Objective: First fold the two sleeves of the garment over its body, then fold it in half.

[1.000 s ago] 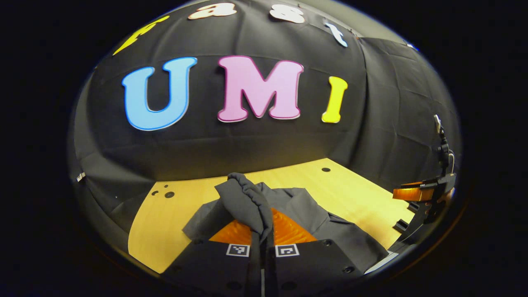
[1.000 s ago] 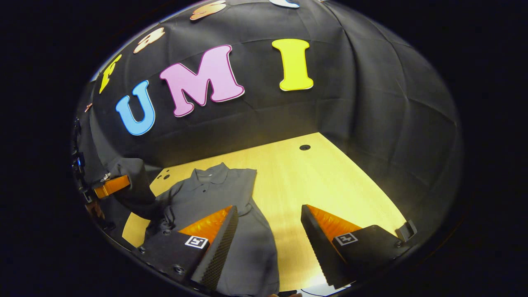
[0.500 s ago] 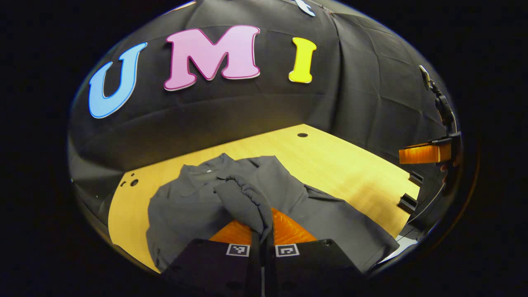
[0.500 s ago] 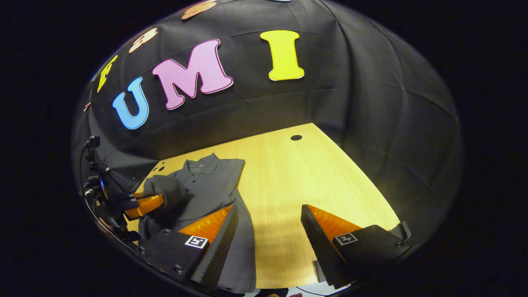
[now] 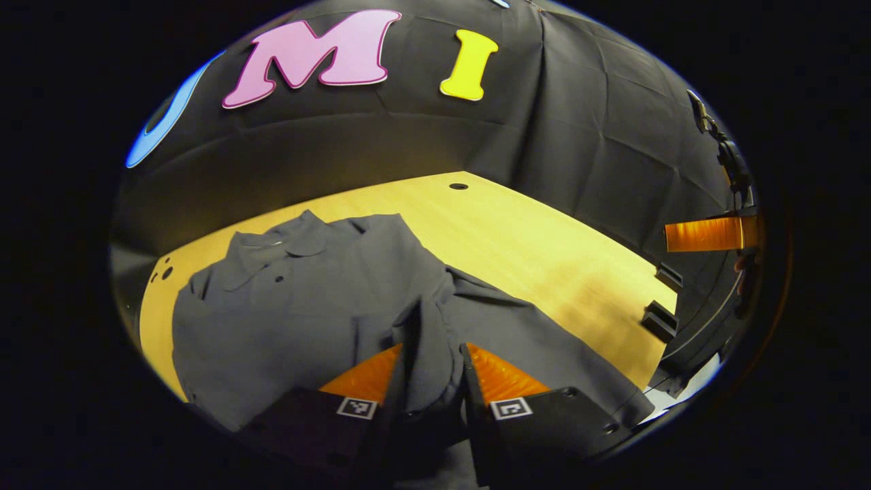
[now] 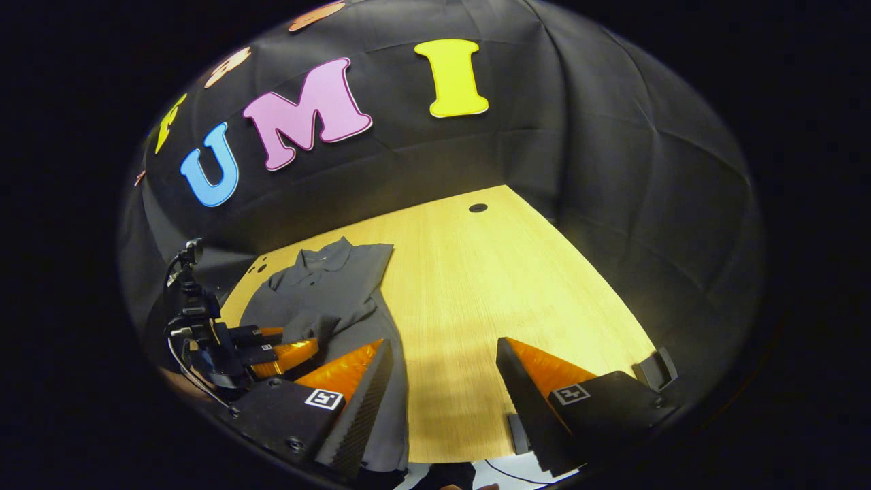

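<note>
The grey shirt (image 5: 306,299) lay flat on the wooden worktop (image 5: 544,252). The left hand-held gripper (image 5: 430,354) was a little open, with a fold of sleeve (image 5: 425,340) between its fingers. The right hand-held gripper (image 6: 442,354) was wide open above bare wood.

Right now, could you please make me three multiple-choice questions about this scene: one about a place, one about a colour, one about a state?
1. Toward what does the collar of the shirt point?
A. the wall
B. the near table edge
C. the floor

2. What colour is the shirt?
A. white
B. grey
C. red

3. How do the jaws of the right gripper stand?
A. shut on the shirt
B. shut on nothing
C. wide open over the table

Answers:
1 A, the collar lies at the shirt's far end, nearest the wall.
2 B, the cloth is plain dark grey.
3 C, bare wood shows between the jaws.
</note>
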`<state>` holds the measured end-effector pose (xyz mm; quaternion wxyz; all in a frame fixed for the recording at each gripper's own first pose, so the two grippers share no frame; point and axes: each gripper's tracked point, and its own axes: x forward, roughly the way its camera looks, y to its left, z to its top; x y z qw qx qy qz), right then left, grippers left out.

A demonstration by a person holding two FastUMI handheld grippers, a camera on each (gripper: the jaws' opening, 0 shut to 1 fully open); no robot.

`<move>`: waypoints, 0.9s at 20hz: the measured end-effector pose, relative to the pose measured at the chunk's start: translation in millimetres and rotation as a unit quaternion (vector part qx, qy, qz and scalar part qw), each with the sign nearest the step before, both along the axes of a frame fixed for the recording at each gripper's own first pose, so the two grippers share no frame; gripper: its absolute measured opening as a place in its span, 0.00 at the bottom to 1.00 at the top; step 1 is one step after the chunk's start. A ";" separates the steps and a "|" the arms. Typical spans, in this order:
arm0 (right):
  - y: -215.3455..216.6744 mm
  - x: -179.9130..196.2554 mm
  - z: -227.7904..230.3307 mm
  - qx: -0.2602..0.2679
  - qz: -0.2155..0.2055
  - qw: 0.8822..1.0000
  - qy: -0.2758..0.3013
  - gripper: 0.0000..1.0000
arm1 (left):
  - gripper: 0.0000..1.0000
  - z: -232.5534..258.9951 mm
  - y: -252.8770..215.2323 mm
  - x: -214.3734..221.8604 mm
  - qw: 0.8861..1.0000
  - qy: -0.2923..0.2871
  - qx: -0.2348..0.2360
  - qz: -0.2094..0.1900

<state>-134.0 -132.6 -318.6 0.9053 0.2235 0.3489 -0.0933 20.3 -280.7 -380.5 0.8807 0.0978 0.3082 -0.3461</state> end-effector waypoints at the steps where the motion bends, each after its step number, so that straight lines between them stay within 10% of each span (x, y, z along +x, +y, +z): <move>1: -0.2 -1.1 -0.2 0.000 -0.002 1.000 0.001 0.95 | 0.49 0.0 -6.0 -3.5 1.000 0.003 -0.005 -0.008; 8: 18.3 -5.6 4.1 0.006 0.002 1.000 0.004 0.95 | 0.96 41.4 -20.3 -32.2 0.994 0.030 -0.103 -0.018; 18: 91.0 -35.9 -7.8 0.005 0.076 0.996 0.054 0.99 | 0.96 65.5 124.7 -70.1 0.992 0.020 -0.071 0.103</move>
